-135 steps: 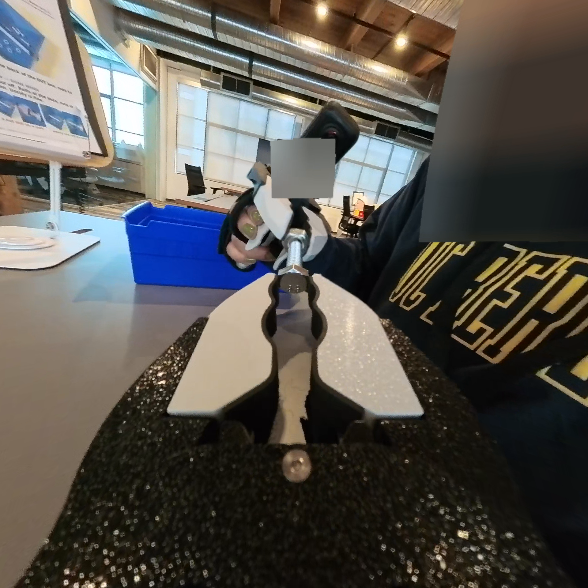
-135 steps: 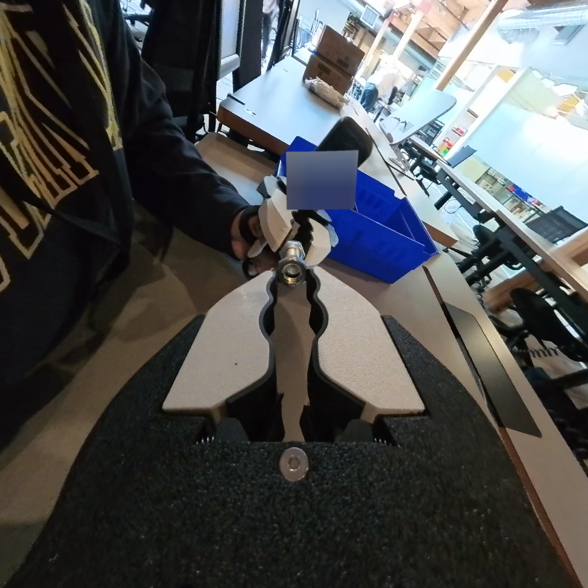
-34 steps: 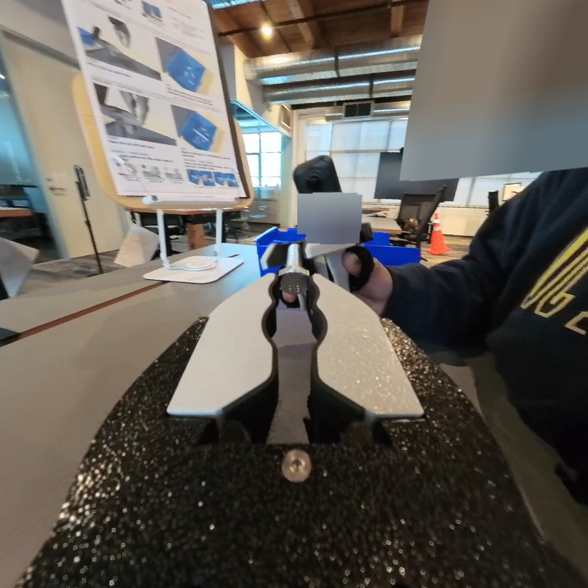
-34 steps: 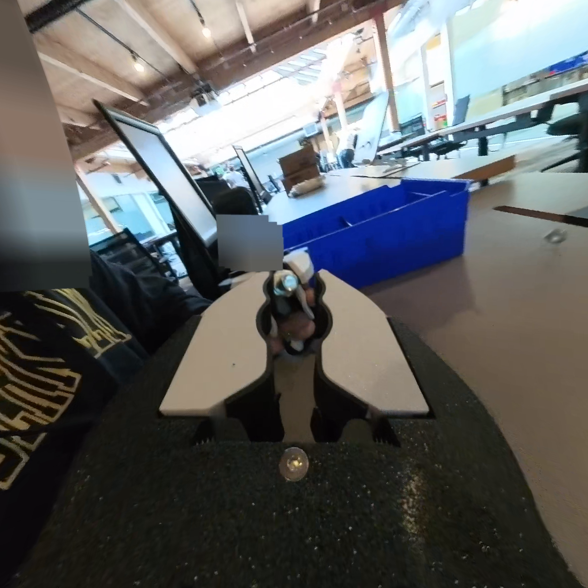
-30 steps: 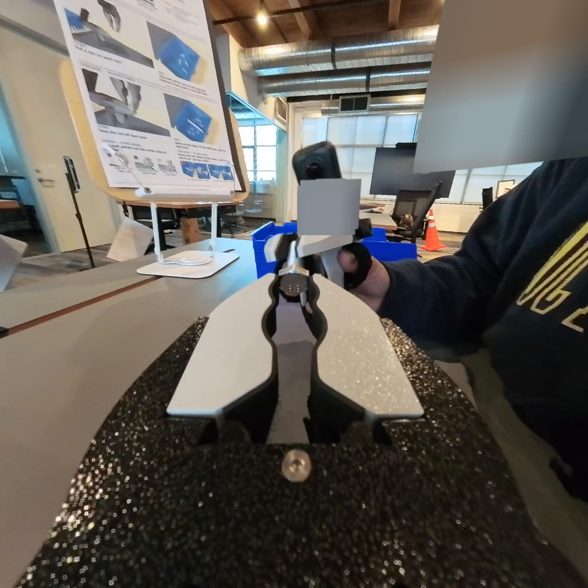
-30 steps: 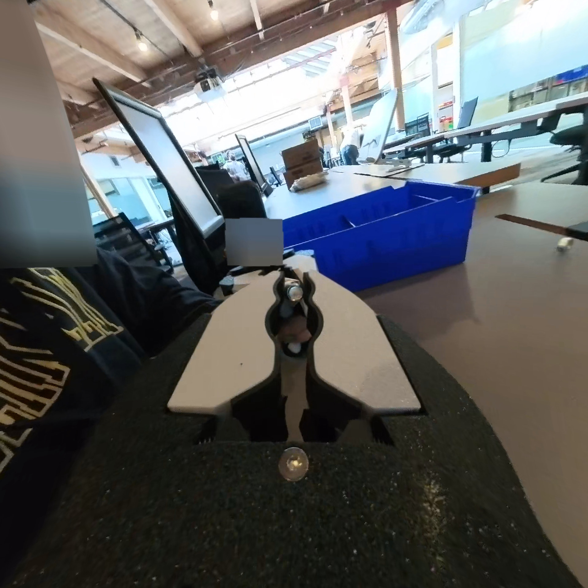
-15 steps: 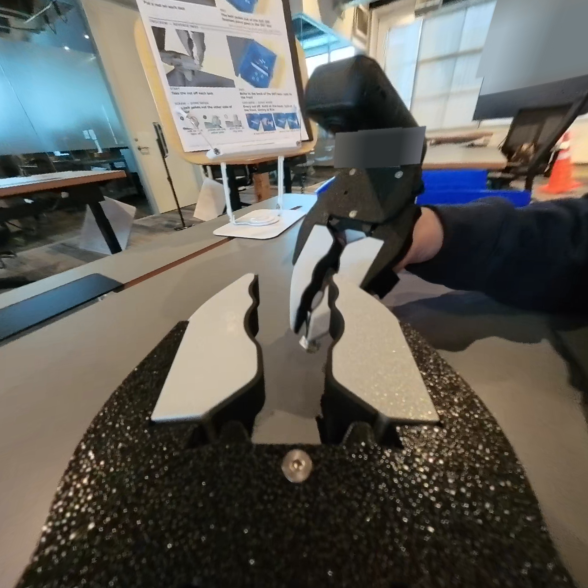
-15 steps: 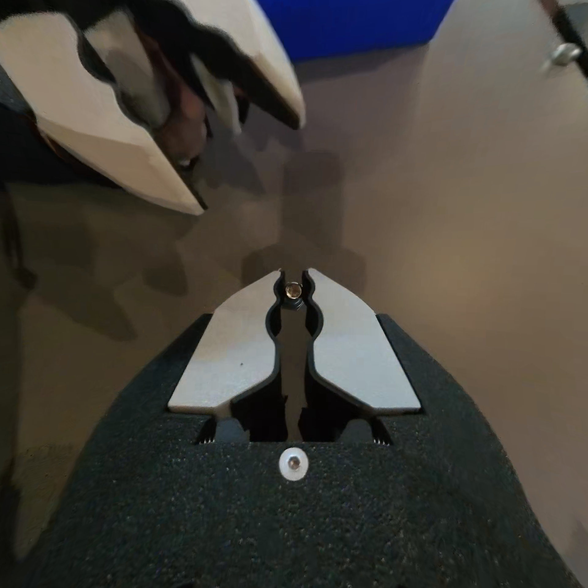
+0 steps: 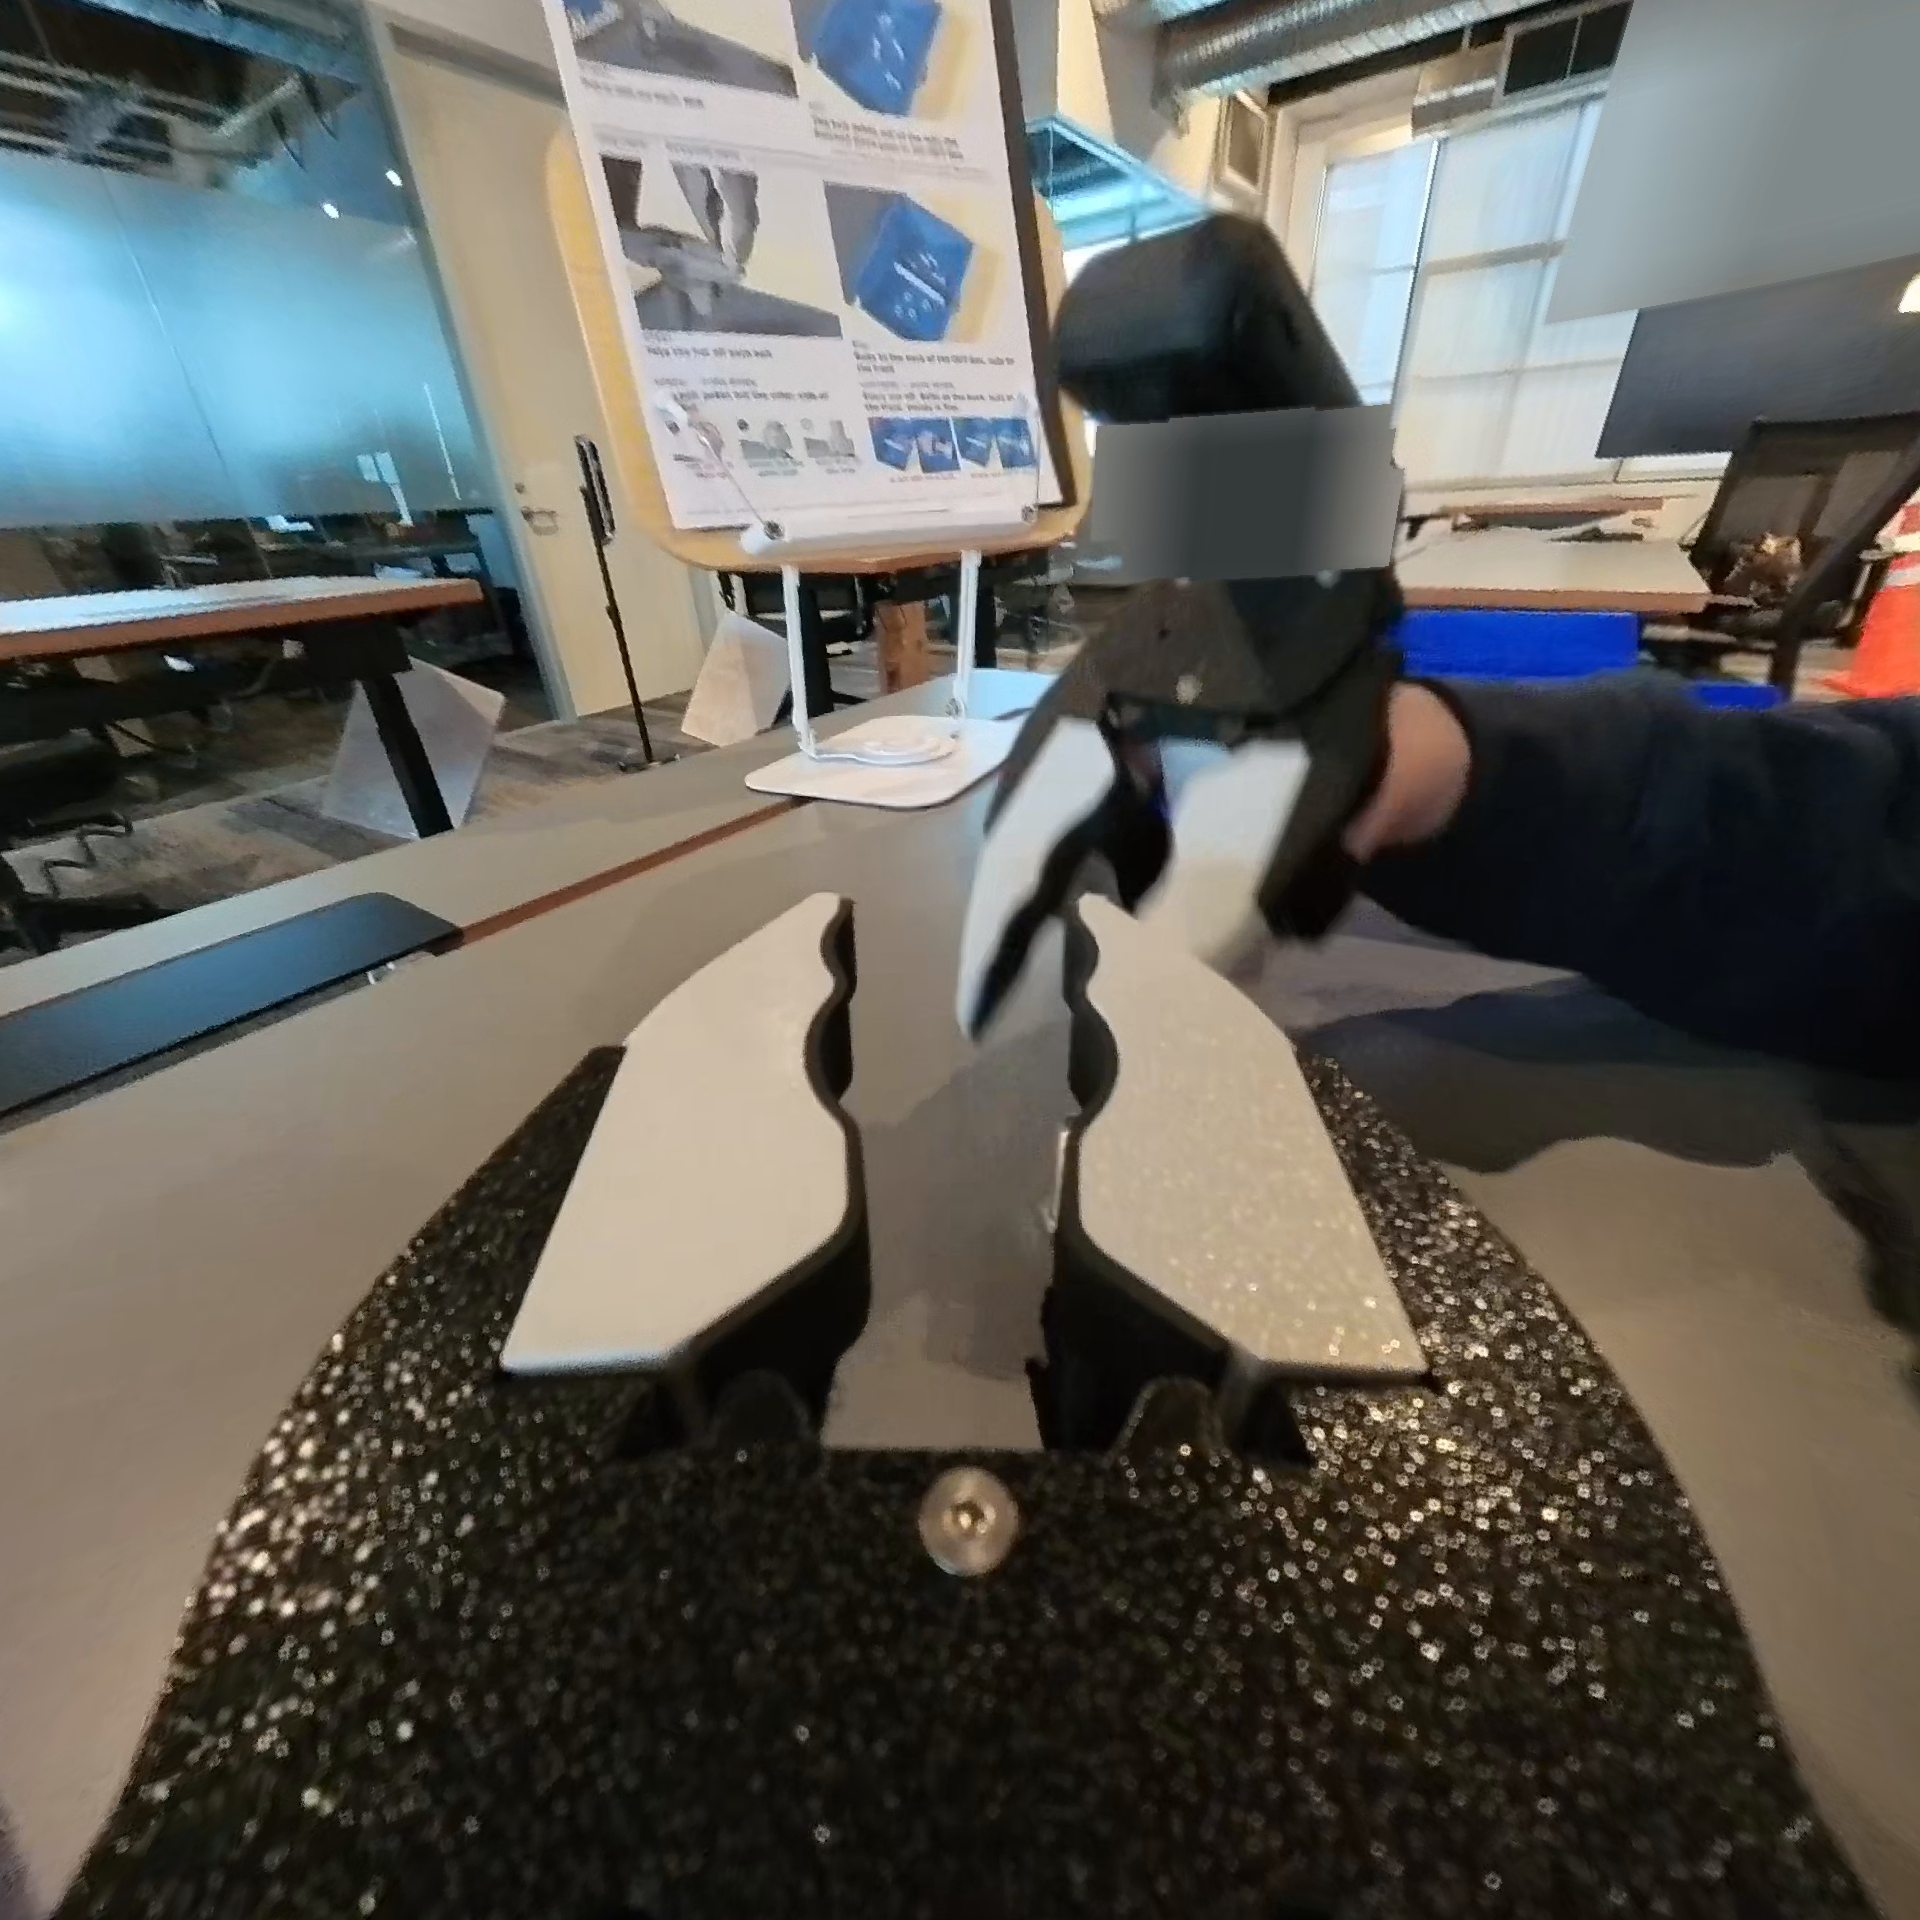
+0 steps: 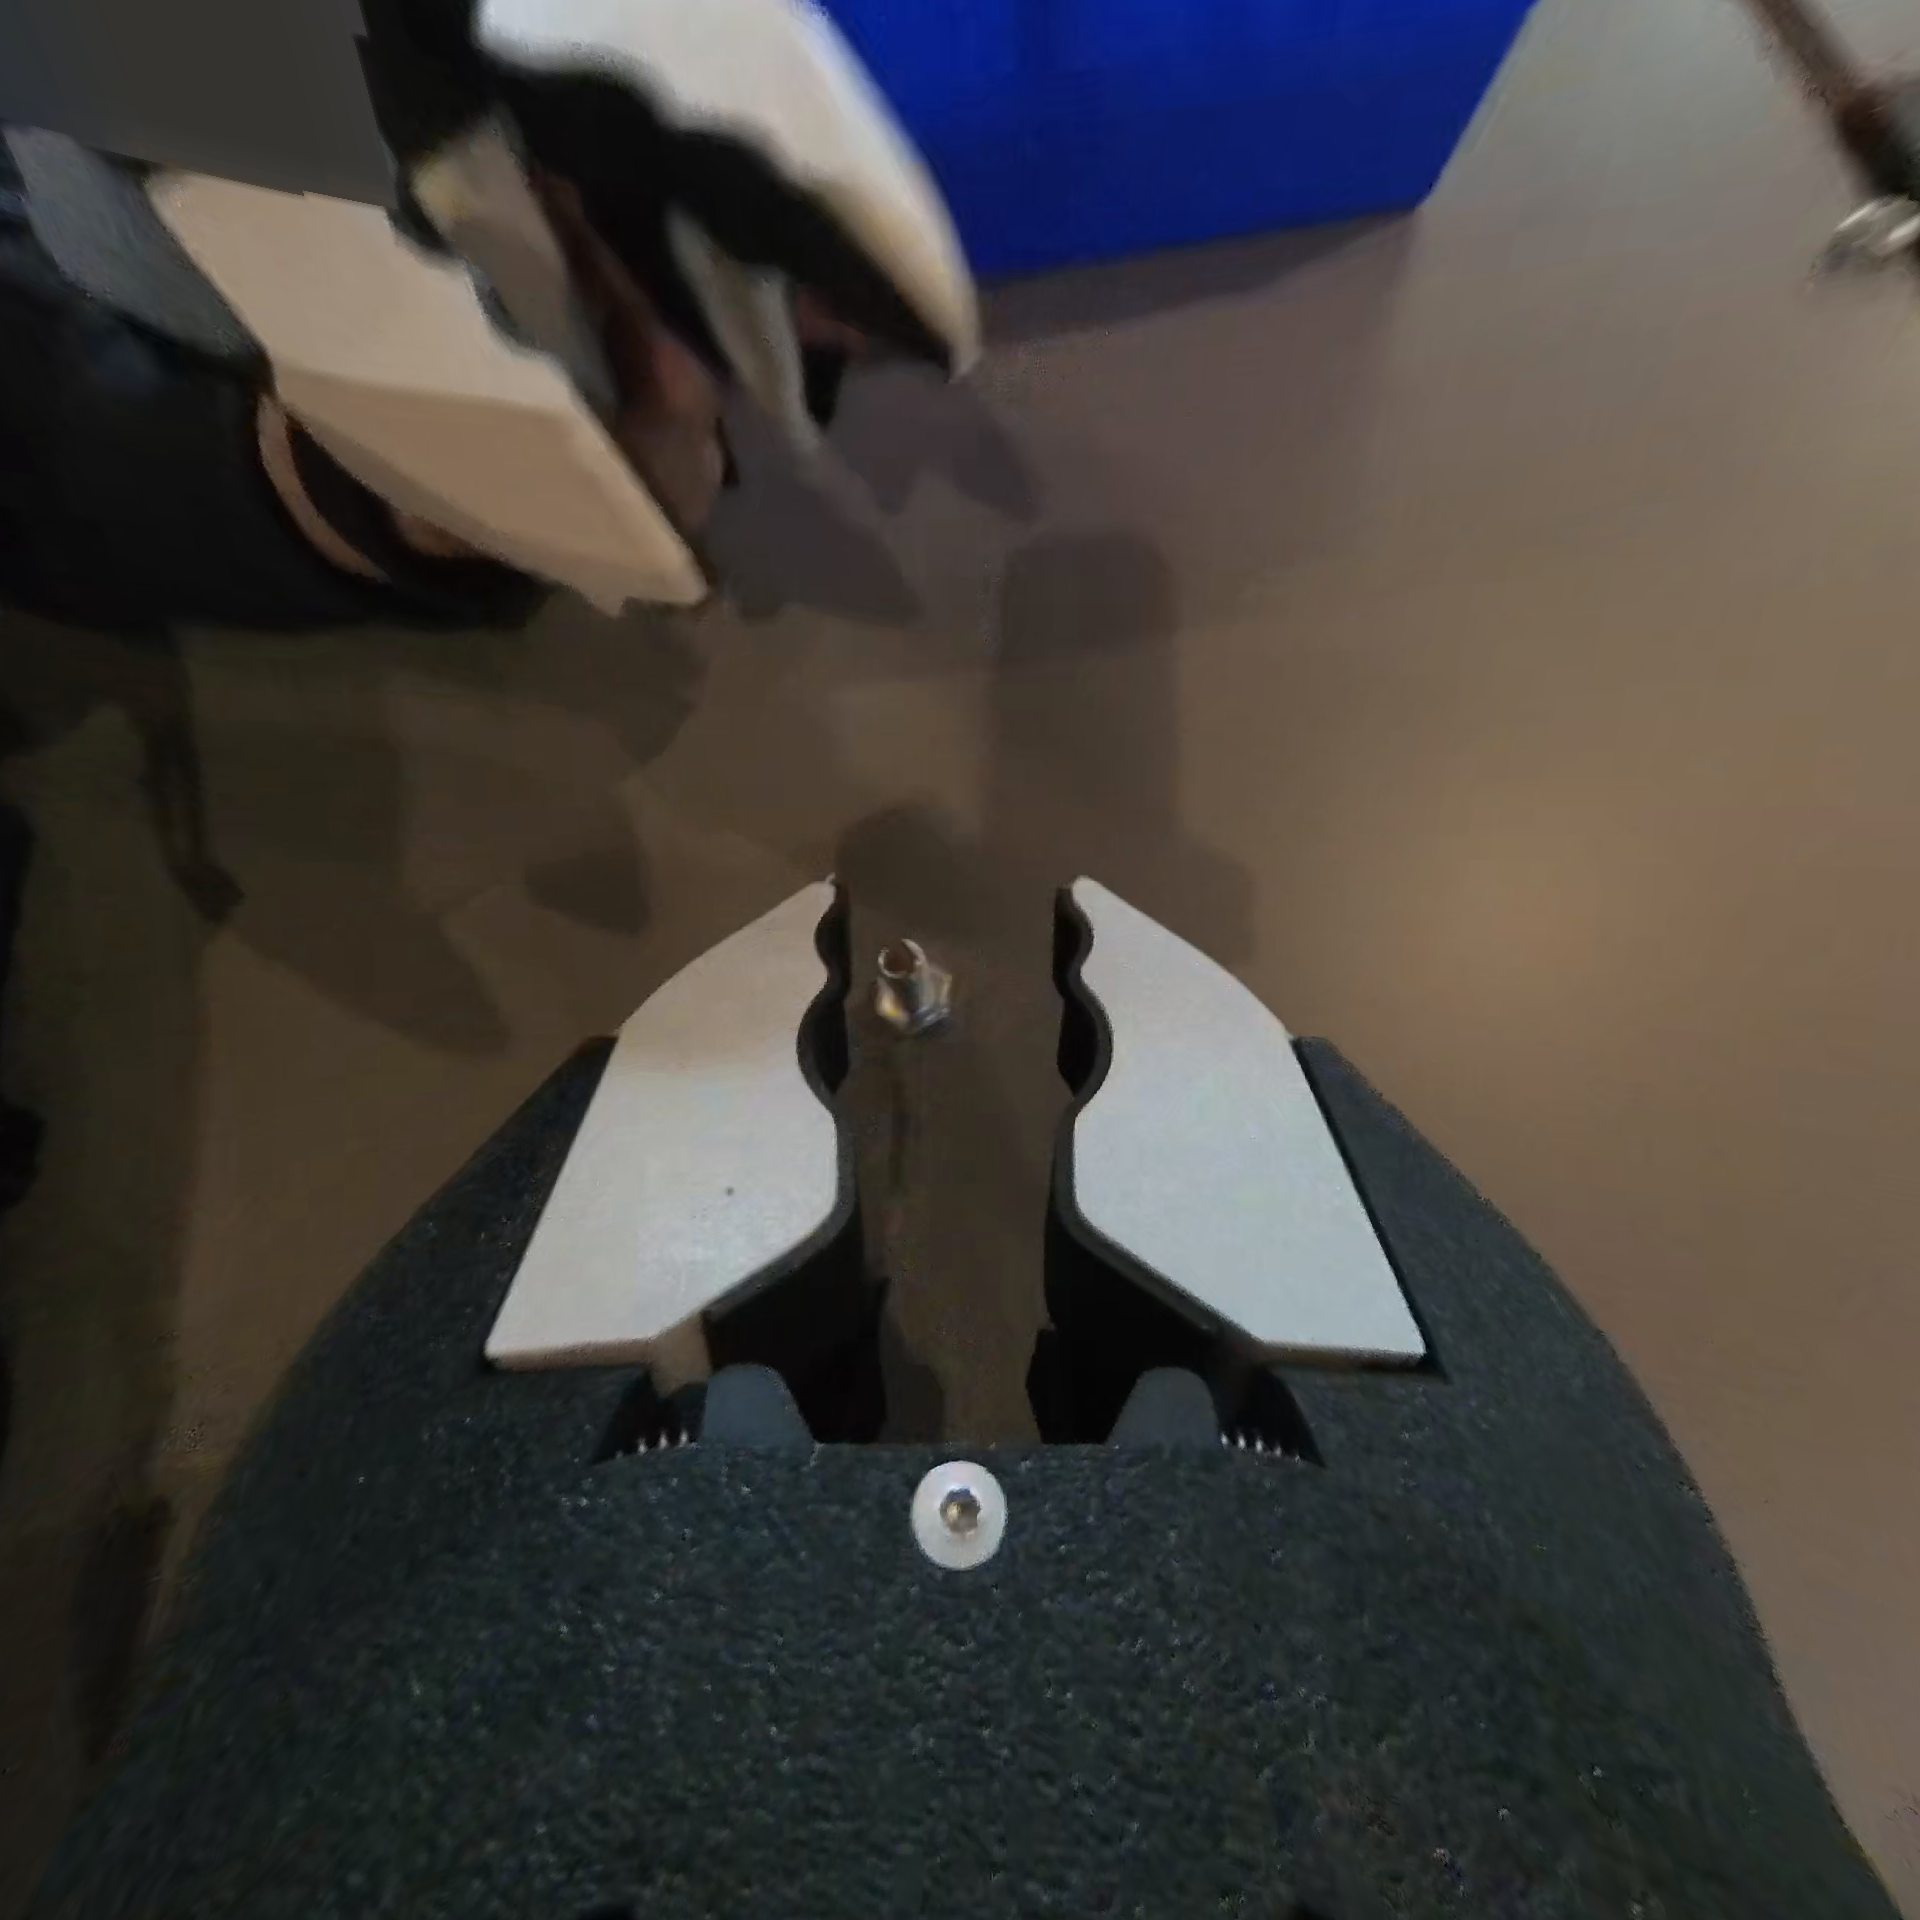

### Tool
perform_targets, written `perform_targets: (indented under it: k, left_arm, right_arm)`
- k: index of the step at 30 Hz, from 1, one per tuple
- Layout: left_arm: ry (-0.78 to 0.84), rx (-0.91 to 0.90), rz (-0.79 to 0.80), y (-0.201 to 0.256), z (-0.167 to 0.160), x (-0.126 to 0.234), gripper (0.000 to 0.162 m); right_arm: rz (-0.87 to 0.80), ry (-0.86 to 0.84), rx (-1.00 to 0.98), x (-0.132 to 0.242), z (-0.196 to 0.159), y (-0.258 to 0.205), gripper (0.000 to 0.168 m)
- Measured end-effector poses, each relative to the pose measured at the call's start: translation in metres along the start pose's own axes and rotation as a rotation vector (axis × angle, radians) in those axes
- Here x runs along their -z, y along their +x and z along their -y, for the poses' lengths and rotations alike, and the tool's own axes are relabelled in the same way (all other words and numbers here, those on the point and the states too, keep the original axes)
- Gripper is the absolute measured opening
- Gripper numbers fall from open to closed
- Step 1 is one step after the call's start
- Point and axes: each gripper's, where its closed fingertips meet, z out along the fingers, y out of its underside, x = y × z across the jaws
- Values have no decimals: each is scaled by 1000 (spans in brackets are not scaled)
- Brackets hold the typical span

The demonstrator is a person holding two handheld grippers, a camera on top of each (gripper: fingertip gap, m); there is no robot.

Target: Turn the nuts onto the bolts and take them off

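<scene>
My right gripper points down at the grey table and is open. A short silver bolt with a hex part at its base stands between its fingers, free of both; I cannot tell whether it rests on the table. My left gripper is open and empty, low over the table. The right gripper hangs blurred just beyond its tips, tilted down. In the right wrist view the left gripper shows at the upper left, open and blurred.
A blue bin stands beyond the grippers and also shows in the left wrist view. Another silver fastener lies at the far right. An instruction board on a white stand is behind. A dark-sleeved arm reaches in from the right. About 7 centimetres separates my left fingertips from my right. The silver fastener is about 35 centimetres from both grippers' fingertips.
A second ago both grippers were shut on the bolt and nut in the air. The left opened first, the right tipped down toward the table. Now the right has opened and let go of the bolt.
</scene>
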Motion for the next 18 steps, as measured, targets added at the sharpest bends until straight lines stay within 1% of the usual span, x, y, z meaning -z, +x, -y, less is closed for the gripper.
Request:
perform_targets:
  k: [3,6,9,12,14,15,17,18]
  left_arm:
    - [1,-5,-5,1,-1,-1,37]
    - [-1,-3,-21,4,-2,-3,37]
    - [6,-13,-26,6,-2,-4,37]
    - [17,-21,-31,7,0,-4,35]
    - [17,-19,-34,8,-1,-5,35]
    - [17,-17,-35,8,-1,-5,35]
    - [19,-9,-34,6,-1,-4,35]
    - [21,-1,-34,6,-1,-4,34]
  right_arm:
    - [-11,165,-68,18,29,27,38]
    - [-98,258,-41,10,52,73,44]
    - [-189,318,8,-24,74,130,45]
    - [-191,317,13,-70,96,174,42]
    - [-158,250,-57,-102,101,199,32]
    - [-132,226,-110,-117,103,209,31]
    - [-76,190,-211,-144,104,224,31]
    - [-44,138,-249,-155,101,228,33]
